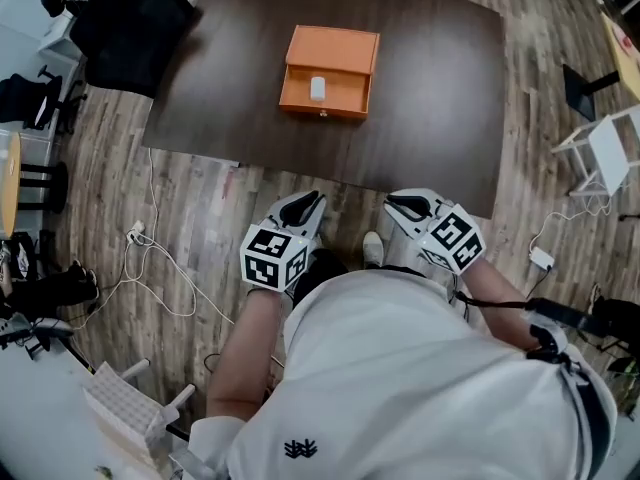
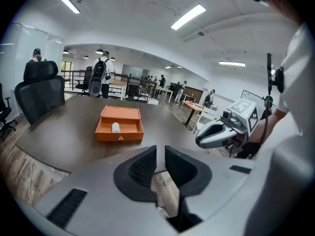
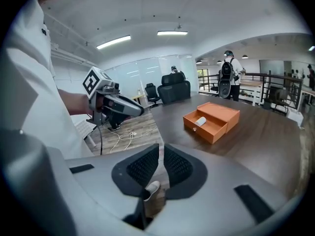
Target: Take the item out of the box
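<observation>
An orange box [image 1: 330, 71] with its drawer pulled out lies on the dark table [image 1: 440, 98]. In the drawer rests a small white cylinder-like item [image 1: 318, 89]. Both gripper views show the box [image 2: 119, 124] [image 3: 211, 119] and the item [image 2: 115, 128] [image 3: 201, 121] well ahead. My left gripper [image 1: 308, 205] and right gripper [image 1: 405, 206] are held close to my body, short of the table's near edge, both aimed at the box. A narrow empty gap shows between the left gripper's [image 2: 160, 161] jaws. The right gripper's [image 3: 161, 163] jaws are together with nothing held.
A black office chair [image 1: 130, 18] stands at the table's far left corner. Cables and a power strip [image 1: 138, 234] lie on the wooden floor to the left. A white stool [image 1: 610, 148] stands to the right. People stand in the background of the gripper views.
</observation>
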`<state>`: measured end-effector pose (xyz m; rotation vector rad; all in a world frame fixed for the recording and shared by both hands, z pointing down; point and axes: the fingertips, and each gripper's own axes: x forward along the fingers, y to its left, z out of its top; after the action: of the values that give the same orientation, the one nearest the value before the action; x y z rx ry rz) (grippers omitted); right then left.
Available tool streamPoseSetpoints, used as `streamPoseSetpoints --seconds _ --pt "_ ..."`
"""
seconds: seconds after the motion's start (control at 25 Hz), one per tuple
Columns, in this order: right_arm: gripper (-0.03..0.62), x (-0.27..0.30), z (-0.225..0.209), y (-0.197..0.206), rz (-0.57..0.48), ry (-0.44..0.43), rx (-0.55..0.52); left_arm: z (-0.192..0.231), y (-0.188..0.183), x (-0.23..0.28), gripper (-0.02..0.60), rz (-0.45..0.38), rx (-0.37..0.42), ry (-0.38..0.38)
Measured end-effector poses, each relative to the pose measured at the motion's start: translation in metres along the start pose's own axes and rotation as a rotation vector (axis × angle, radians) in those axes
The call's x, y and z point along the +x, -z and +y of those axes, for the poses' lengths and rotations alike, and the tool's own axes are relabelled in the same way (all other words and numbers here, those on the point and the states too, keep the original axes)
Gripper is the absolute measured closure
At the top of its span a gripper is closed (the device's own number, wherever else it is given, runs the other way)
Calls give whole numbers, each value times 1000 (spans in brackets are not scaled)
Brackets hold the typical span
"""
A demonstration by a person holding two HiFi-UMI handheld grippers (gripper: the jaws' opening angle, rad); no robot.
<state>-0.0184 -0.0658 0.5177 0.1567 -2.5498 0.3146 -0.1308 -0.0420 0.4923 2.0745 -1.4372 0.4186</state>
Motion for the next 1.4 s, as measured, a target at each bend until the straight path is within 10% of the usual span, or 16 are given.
streamPoseSetpoints --seconds 0.16,0.6,1.12,1.4 --pt "467 5 -37 -8 -5 94 55 43 -32 45 509 41 17 46" --pt "479 16 -104 -38 -65 369 270 167 -93 182 455 253 62 137" --pt "488 12 -114 -16 -133 623 510 243 -56 280 400 565 69 117" --pt "491 -2 -122 -3 -144 651 550 249 -52 302 400 597 119 53"
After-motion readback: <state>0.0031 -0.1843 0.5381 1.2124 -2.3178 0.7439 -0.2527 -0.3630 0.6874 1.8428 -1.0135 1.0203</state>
